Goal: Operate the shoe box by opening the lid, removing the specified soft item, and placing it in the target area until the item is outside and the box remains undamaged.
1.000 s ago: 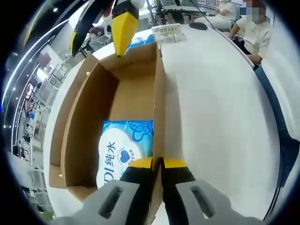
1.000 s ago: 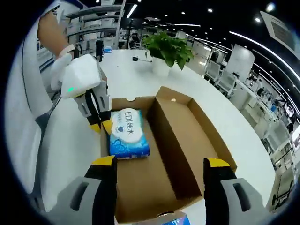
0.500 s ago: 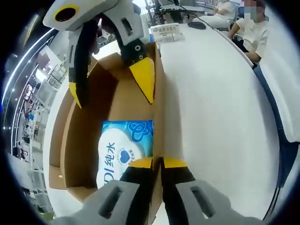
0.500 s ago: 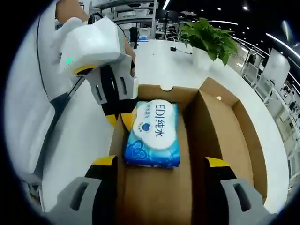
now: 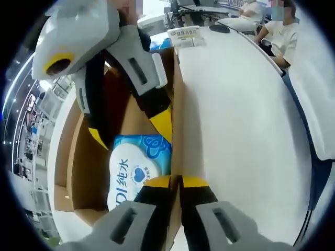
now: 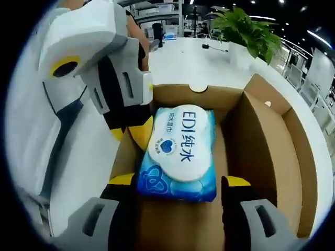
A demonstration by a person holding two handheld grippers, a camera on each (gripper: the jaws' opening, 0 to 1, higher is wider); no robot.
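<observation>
An open brown shoe box (image 5: 86, 157) lies on the white table, its lid (image 6: 301, 157) folded out flat beside it. Inside is a soft blue-and-white tissue pack (image 5: 137, 170) printed "EDI", also plain in the right gripper view (image 6: 180, 151). My left gripper (image 5: 176, 181) is shut on the box's side wall and enters the right gripper view (image 6: 130, 135) beside the pack. My right gripper (image 6: 178, 181) is open, a fingertip on each side of the pack's near end. In the left gripper view the right gripper (image 5: 131, 130) reaches down into the box over the pack's far end.
The white table (image 5: 235, 104) stretches wide beside the box. A small sign card (image 5: 186, 35) stands past the box's far end, and a person in white (image 5: 282, 36) sits at the table's edge. A potted plant (image 6: 246, 31) stands further along the table.
My right gripper has come down into the box from its far end, and its open fingers now straddle the tissue pack. My left gripper has kept its hold on the box wall.
</observation>
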